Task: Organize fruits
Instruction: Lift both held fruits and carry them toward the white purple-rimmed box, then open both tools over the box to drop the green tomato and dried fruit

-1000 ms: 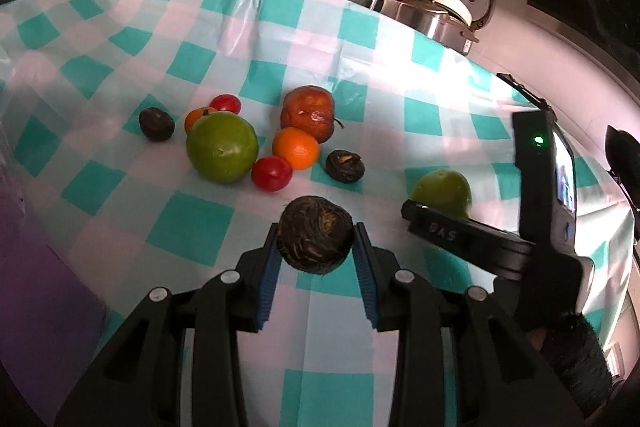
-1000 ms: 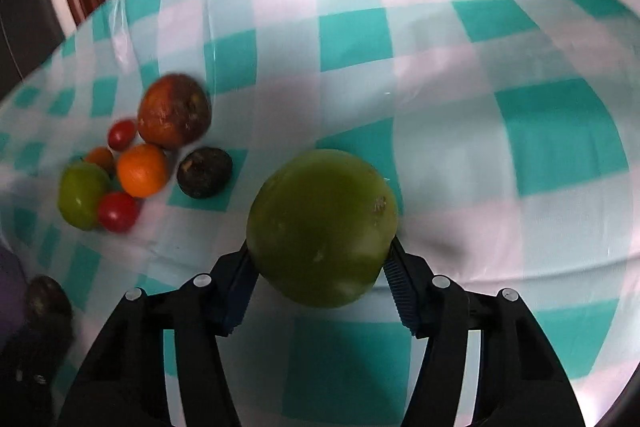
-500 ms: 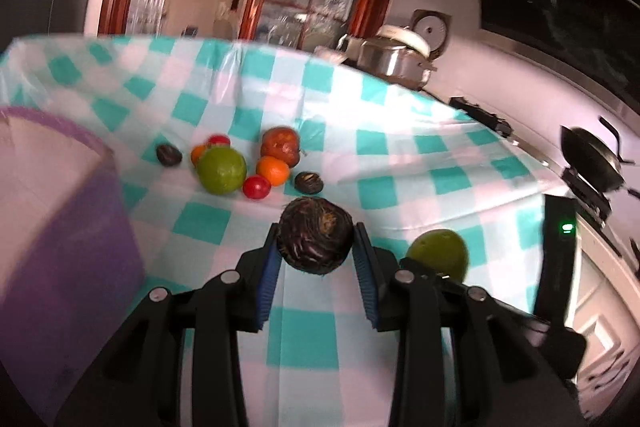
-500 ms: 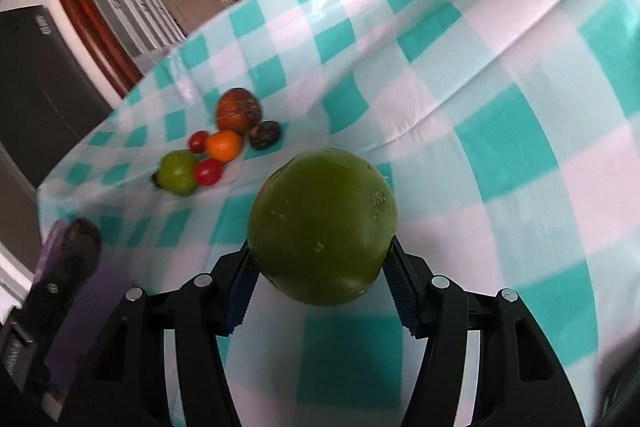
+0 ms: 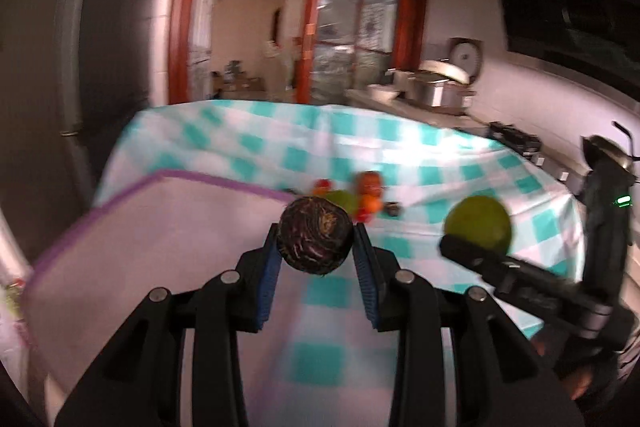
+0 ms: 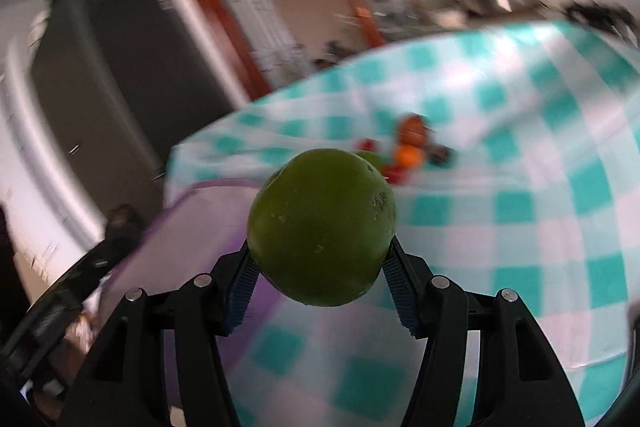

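My left gripper [image 5: 316, 251] is shut on a dark wrinkled round fruit [image 5: 315, 235] and holds it high above the table. My right gripper [image 6: 320, 263] is shut on a large green fruit [image 6: 322, 227], also raised; that fruit shows in the left wrist view [image 5: 478, 227] too. A purple-rimmed container [image 5: 160, 227] lies below and left of both grippers; it shows in the right wrist view [image 6: 188, 227]. Several fruits [image 5: 360, 199] remain far off on the checked cloth: a green one, an orange, red tomatoes, a brownish-red fruit, a dark one.
The table has a teal and white checked cloth [image 5: 420, 155]. A dark fridge [image 5: 80, 67] stands at the left. A counter with a rice cooker [image 5: 448, 83] and pots lies behind. A stove with a pan [image 5: 608, 151] is at the right.
Both grippers have lifted and pulled back from the fruit pile with their fruits. The purple-rimmed container has come further into view at the left, now beneath the left gripper.
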Action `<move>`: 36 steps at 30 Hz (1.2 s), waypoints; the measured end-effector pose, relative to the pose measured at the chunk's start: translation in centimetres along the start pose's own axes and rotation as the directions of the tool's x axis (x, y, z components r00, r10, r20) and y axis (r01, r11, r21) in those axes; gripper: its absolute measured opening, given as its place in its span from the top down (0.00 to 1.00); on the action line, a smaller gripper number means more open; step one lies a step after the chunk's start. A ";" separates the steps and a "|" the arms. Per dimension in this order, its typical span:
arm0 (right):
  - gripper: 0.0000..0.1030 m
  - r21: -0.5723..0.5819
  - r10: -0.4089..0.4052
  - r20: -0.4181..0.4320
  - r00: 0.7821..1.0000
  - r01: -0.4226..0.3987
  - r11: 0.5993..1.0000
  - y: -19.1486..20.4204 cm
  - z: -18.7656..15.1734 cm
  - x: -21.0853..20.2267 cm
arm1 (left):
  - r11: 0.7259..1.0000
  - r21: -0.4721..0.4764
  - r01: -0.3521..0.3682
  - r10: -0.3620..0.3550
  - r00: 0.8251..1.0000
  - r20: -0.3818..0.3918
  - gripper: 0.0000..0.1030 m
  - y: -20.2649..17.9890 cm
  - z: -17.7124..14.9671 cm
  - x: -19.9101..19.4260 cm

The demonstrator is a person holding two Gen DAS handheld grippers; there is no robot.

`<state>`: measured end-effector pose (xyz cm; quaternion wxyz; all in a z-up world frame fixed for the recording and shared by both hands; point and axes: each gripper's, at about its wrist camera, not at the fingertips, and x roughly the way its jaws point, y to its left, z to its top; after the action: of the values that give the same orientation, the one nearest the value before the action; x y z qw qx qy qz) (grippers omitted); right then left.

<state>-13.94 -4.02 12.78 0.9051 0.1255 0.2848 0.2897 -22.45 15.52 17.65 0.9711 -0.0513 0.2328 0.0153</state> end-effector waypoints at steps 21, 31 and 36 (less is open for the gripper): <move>0.43 -0.466 -0.174 -0.310 0.935 0.010 0.885 16.9 -5.8 14.3 | 0.962 -0.007 -0.271 0.261 0.931 -0.255 0.64 15.0 -2.6 4.2; 0.43 -0.586 -0.301 -0.284 0.911 0.084 0.806 17.8 -7.2 15.6 | 0.964 -0.015 -0.267 0.251 0.922 -0.295 0.44 15.3 -3.9 5.1; 0.40 -0.579 -0.300 -0.294 0.907 0.081 0.811 17.6 -7.0 16.1 | 0.967 -0.030 -0.252 0.234 0.933 -0.272 0.27 15.2 -3.7 4.6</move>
<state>-15.22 20.11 6.90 0.8561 -0.2291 0.3660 0.2841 -20.82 30.30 10.82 0.9193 -0.0550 0.3653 0.1357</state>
